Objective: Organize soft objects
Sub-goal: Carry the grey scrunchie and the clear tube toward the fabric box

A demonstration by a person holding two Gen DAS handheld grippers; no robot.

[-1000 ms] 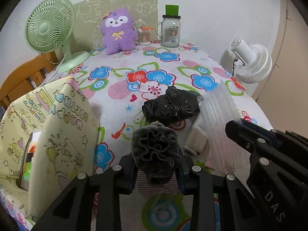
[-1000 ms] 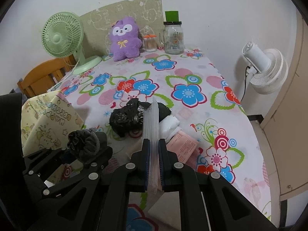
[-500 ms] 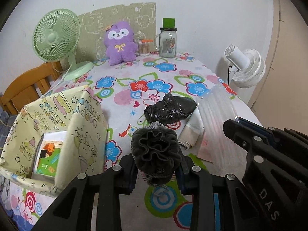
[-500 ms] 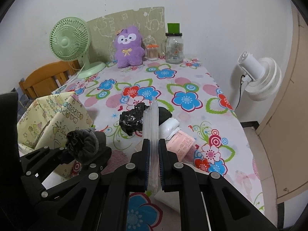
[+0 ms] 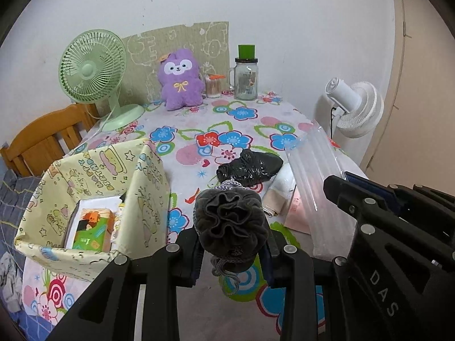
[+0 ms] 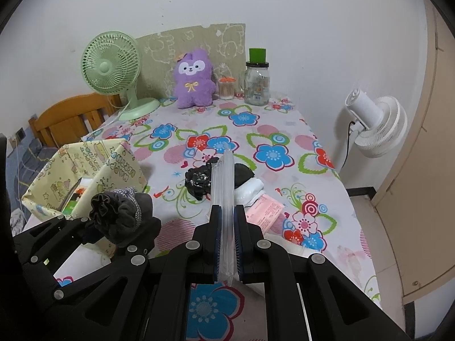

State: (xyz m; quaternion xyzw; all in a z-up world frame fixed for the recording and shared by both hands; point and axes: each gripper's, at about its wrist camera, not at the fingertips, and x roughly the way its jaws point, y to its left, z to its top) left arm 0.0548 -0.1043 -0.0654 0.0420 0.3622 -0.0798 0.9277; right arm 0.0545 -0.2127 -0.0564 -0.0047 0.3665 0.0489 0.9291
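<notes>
Grey bundle (image 5: 231,221), purple plush (image 5: 180,79), floral tablecloth (image 5: 227,130), green fan (image 5: 92,69).

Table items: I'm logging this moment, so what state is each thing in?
Left claw: shut on the grey sock bundle, held off the table.
Right claw: shut on the clear plastic bag.
Yellow fabric box: open-topped, a carton inside.
Glass jar: upright, lidded.
Black bag: crumpled, lying on the tablecloth.
</notes>
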